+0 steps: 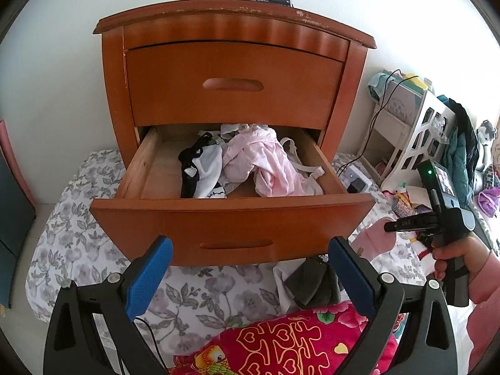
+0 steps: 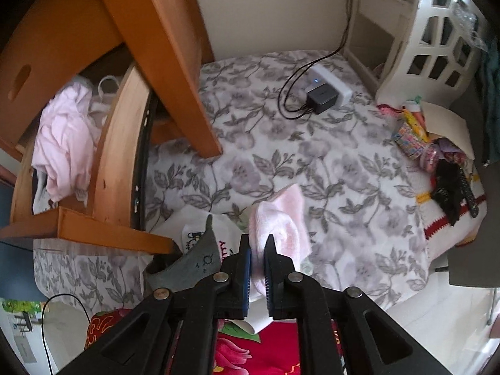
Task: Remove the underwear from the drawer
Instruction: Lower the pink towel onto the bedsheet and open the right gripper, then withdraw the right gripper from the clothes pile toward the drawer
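The pink underwear (image 2: pixel 278 228) is pinched tight in my right tongs (image 2: pixel 257 250), off to the drawer's (image 1: pixel 231 218) right. My left tongs (image 1: pixel 250 268) gape wide and empty, straight before the drawer.

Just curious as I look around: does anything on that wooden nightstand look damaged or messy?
Yes. The nightstand's top edge has chipped, worn finish, pale patches showing through. The open lower drawer holds clothes in a tangled heap, not folded.

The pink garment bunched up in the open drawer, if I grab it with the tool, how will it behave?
The pink garment looks thin and crumpled, so it will probably hang limp and unfold as it lifts. It seems light. It overlaps the white strap and the black and white piece, so neighbours may drag along.
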{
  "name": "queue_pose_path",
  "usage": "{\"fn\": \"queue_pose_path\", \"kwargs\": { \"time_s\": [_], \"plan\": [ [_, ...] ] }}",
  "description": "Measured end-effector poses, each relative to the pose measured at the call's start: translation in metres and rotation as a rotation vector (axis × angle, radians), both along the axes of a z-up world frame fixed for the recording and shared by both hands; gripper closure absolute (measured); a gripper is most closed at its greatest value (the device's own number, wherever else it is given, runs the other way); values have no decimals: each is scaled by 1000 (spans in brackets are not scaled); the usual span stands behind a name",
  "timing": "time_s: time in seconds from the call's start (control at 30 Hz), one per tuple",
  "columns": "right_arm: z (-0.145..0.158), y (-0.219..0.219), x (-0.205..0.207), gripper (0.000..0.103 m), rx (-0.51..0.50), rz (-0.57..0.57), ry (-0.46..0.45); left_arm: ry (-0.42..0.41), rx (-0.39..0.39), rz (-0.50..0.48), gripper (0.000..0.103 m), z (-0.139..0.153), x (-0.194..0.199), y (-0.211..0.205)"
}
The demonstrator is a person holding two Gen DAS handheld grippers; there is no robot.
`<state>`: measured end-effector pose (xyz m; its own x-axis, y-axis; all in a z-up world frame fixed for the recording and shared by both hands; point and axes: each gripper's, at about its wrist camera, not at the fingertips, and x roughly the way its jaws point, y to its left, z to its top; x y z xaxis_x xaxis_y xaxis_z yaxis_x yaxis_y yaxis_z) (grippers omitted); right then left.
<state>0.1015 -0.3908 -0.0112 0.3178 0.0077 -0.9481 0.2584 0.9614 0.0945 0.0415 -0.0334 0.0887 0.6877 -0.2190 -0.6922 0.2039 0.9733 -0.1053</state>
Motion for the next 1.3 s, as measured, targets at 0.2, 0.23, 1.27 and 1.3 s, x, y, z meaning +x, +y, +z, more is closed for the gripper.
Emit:
{"fn": "queue_pose_path", "kwargs": {
  "time_s": [0.2,0.23,1.27,1.3],
  "plan": [
    [-7,10,4,93,9,38,18,9,2,-5,4,-4,3,-2],
    [-8,11,3,93,10,45,21,10,2,-5,4,-5,3,-2],
    [67,42,-10,21,-25,165,-124,-7,-23,-14,4,0,2,0],
    [70,43,-10,17,-24,168,-130,-8,-24,-14,3,0,2,0]
  ]
}}
